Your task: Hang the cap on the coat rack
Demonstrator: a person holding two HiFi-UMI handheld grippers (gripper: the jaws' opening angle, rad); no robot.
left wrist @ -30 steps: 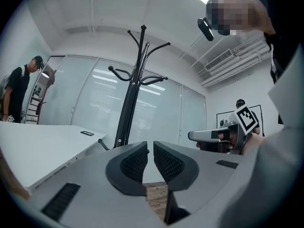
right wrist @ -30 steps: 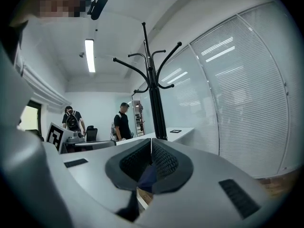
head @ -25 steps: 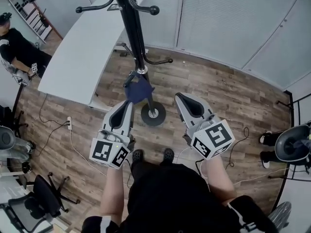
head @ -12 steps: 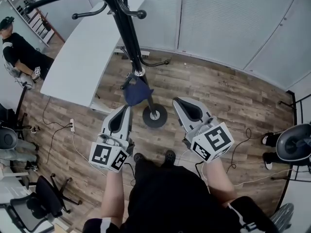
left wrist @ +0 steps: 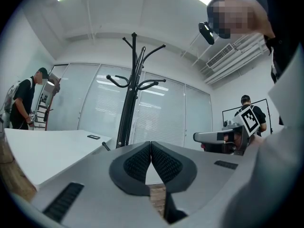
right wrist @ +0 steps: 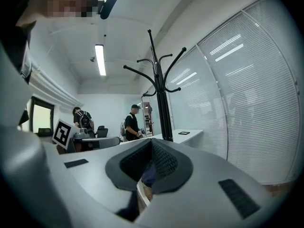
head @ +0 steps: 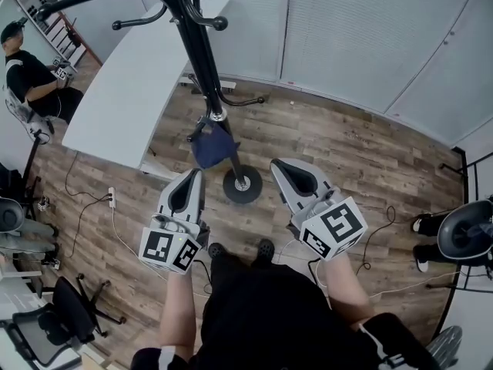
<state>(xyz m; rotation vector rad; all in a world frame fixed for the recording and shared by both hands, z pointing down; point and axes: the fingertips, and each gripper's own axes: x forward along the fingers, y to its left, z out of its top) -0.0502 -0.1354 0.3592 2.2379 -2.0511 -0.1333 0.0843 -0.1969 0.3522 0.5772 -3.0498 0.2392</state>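
Blue cap (head: 212, 146) hanging low on black coat rack (head: 196, 48).

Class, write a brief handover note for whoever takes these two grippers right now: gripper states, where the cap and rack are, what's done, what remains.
Left gripper: shut, empty.
Right gripper: shut, empty.
Cap: dark blue, hanging from a low hook on the coat rack, just ahead of the left gripper.
Done: cap looks hung.
Left: probably only checking it sits securely, then backing away.
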